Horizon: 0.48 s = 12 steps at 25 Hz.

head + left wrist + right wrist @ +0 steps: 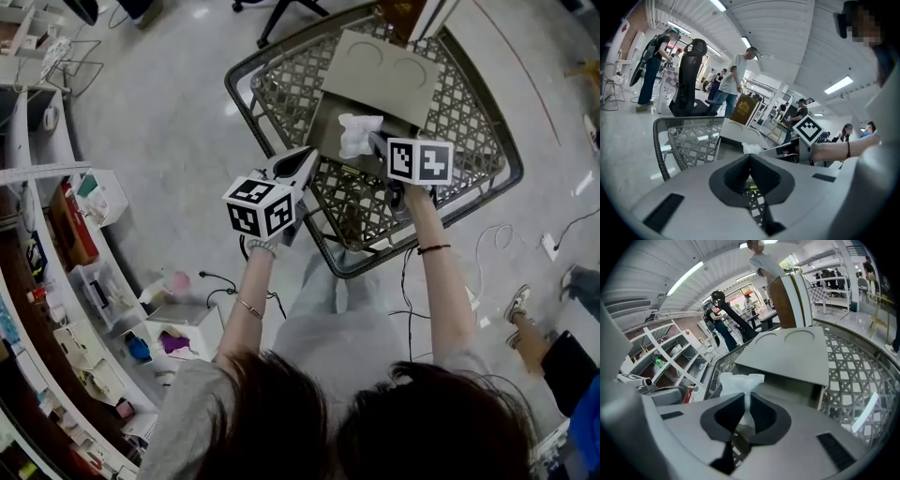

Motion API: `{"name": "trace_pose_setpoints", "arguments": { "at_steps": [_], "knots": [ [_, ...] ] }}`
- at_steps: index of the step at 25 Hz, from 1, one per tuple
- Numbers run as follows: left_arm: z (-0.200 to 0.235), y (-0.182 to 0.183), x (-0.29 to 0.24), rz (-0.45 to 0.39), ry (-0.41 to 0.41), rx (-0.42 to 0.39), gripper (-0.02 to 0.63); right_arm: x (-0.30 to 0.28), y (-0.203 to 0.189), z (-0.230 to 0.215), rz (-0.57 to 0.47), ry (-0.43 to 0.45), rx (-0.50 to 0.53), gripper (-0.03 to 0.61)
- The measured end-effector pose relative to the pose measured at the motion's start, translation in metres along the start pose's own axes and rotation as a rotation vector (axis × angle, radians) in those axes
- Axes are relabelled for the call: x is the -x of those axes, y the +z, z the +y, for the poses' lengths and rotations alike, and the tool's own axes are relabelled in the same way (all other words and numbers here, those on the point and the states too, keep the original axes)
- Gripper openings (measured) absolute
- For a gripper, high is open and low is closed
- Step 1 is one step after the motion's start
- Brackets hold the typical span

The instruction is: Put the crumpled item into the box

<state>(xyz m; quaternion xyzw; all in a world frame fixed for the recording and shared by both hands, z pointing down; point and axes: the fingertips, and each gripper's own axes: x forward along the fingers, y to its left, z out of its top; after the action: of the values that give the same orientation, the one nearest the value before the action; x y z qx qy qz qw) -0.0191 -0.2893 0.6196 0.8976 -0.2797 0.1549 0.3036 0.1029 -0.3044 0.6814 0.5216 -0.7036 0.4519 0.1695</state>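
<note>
A white crumpled paper is pinched between the jaws of my right gripper, which is shut on it. It hangs over the near edge of an open grey cardboard box whose lid is folded back. In the right gripper view the paper sticks up from the right gripper, just in front of the box opening. My left gripper is shut and holds nothing, just left of the box's near corner. The left gripper view looks past the left gripper to the box.
The box sits on a dark lattice table with a raised rim. Shelves with clutter line the left. Cables lie on the floor at the right, near a person's shoe. An office chair and standing people are beyond the table.
</note>
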Motion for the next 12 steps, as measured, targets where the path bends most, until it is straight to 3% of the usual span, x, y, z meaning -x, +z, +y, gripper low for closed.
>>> {"name": "trace_pose_setpoints", "arguments": {
  "at_steps": [12],
  "knots": [
    [0.002,-0.011,-0.009,0.036,-0.016,0.024,0.017,-0.024,-0.007,-0.008,0.107,-0.074,-0.036,0.055]
  ]
}}
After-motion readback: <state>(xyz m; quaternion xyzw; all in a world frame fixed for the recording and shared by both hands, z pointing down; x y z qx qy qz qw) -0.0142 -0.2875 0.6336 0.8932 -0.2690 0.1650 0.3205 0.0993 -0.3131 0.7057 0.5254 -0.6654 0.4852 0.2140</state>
